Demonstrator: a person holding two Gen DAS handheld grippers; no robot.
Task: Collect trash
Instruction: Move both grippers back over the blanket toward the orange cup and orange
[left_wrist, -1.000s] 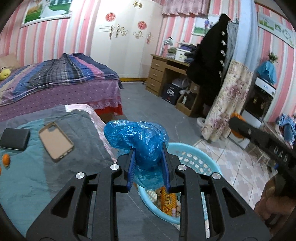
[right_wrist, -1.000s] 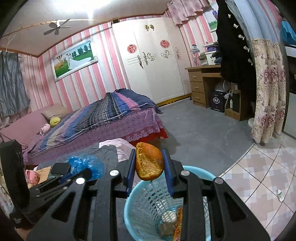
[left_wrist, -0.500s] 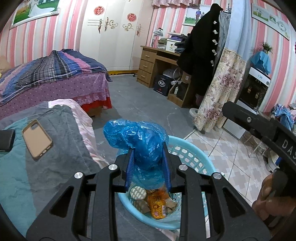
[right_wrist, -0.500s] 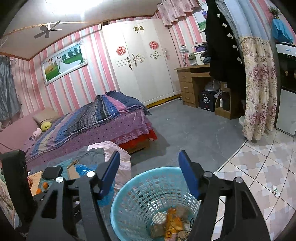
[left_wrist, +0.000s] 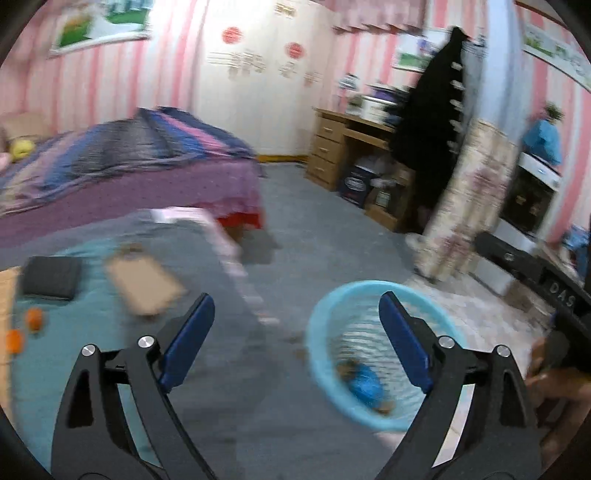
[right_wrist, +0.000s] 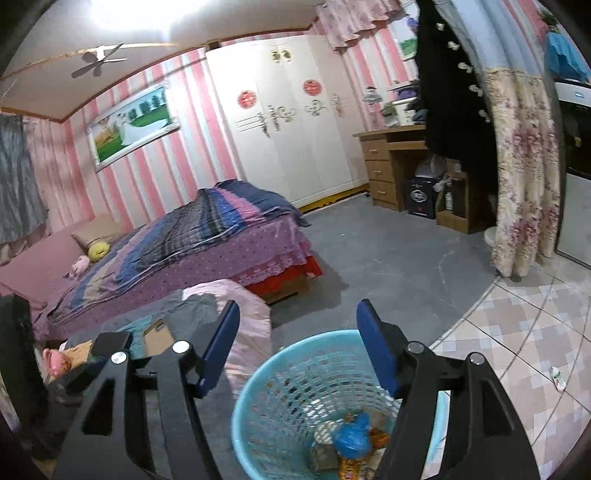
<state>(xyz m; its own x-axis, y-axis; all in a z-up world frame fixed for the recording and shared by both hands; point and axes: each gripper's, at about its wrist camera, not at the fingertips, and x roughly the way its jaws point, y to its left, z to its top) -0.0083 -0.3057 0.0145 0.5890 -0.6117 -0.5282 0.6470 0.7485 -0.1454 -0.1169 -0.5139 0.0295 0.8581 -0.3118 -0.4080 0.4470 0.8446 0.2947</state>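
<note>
Left wrist view: the left gripper is shown with jaws just sprung wide, nothing between them; the blue plastic bag is seen inside the light-blue basket at 4 o'clock.

Right wrist view: the right gripper is spread and empty above the basket; the bag lies at 5 o'clock among wrappers.

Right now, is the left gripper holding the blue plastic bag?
No. The left gripper stands open with nothing between its fingers, and the blue plastic bag lies inside the basket.
</note>
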